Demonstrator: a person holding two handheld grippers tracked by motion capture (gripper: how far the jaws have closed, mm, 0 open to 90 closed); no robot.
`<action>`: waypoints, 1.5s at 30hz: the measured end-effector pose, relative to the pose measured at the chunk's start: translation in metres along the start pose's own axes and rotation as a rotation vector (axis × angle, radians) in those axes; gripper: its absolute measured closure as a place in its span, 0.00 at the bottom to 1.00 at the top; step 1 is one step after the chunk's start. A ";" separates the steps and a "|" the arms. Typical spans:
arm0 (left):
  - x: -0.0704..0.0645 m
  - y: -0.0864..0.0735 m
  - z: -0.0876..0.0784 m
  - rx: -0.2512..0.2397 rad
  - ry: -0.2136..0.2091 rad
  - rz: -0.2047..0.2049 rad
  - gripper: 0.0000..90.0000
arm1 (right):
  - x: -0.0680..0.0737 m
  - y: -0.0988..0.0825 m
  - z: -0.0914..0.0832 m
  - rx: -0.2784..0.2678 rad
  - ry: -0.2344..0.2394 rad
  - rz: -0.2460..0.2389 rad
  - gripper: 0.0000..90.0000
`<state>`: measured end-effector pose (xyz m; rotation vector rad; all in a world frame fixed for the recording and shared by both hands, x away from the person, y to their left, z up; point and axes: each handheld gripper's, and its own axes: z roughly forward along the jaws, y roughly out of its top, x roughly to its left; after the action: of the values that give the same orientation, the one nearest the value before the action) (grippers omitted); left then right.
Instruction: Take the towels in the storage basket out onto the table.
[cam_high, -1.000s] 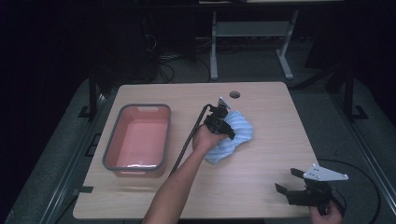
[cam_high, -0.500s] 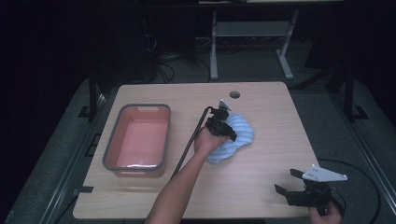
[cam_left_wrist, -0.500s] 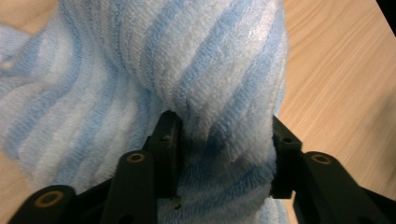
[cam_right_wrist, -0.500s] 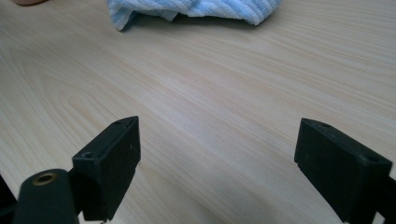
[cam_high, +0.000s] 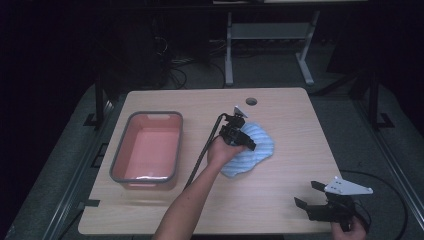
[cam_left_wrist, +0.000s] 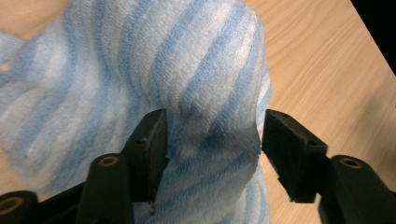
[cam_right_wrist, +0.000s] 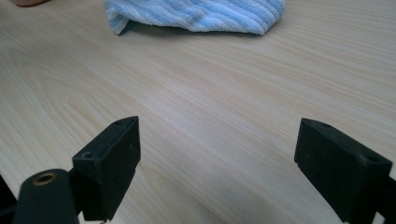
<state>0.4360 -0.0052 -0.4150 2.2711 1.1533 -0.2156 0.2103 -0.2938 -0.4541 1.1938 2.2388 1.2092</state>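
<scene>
A blue-and-white striped towel (cam_high: 257, 152) lies crumpled right of the table's middle. My left gripper (cam_high: 246, 143) rests down on its near-left part. In the left gripper view a raised fold of the towel (cam_left_wrist: 196, 70) stands between the jaws of my left gripper (cam_left_wrist: 212, 135). The jaws have just been opening; the left one brushes the cloth and the right one stands just off it, so nothing is pinched. My right gripper (cam_high: 305, 193) sits at the table's front right corner, wide open and empty. In its own view the right gripper (cam_right_wrist: 217, 154) faces the towel (cam_right_wrist: 196, 14) across bare wood.
A pink tray with a grey rim (cam_high: 117, 160) stands on the left side of the wooden table (cam_high: 290, 115). A round cable hole (cam_high: 251, 101) sits near the far edge. The left gripper's cable (cam_high: 202, 155) trails along the forearm. Dark floor and a metal stand lie beyond the table.
The left gripper stays on the towel and its jaws look spread a little wider than before. The right gripper has kept still.
</scene>
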 end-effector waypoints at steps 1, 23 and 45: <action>0.000 -0.001 -0.002 -0.010 -0.004 -0.005 0.43 | 0.000 0.000 0.000 0.001 0.000 -0.002 0.16; 0.000 -0.022 -0.034 -0.095 0.011 -0.002 0.37 | 0.004 0.000 0.004 0.019 0.003 -0.010 0.16; 0.001 -0.059 -0.063 -0.141 -0.002 0.032 0.36 | 0.000 -0.001 0.004 0.024 -0.016 -0.008 0.16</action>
<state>0.3839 0.0578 -0.3889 2.1630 1.0949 -0.1198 0.2123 -0.2918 -0.4568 1.1977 2.2504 1.1681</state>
